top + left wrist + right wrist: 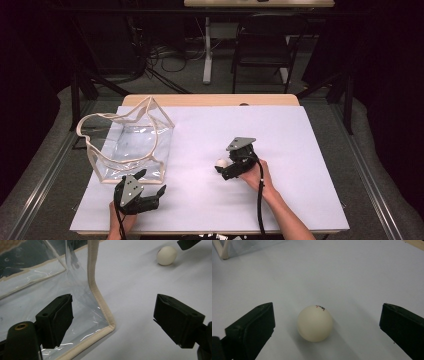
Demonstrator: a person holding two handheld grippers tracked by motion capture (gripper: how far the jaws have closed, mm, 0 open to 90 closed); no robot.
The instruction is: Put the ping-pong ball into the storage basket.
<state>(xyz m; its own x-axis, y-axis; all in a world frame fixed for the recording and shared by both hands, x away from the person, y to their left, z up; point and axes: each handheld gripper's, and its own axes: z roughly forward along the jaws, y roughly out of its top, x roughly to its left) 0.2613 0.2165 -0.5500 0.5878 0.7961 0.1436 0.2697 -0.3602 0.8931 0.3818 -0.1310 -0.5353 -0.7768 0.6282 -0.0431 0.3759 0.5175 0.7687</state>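
A clear plastic bag (131, 145) with beige trim stands open on the left of the white table (290, 135). My left gripper (151, 182) is open just in front of the bag's near right corner. In the left gripper view the bag's trimmed corner (100, 305) lies between the spread jaws of the left gripper (112, 320), untouched. A white ping-pong ball (221, 162) rests near the table's middle. My right gripper (223, 169) is open around it. In the right gripper view the ball (315, 323) sits between the wide jaws of the right gripper (328, 316), apart from both.
The white sheet covers a wooden table whose far edge (210, 99) shows. Beyond it stand a dark chair (262, 50) and a desk leg (207, 50), with cables (165, 55) on the floor. Bare sheet lies to the right of the ball.
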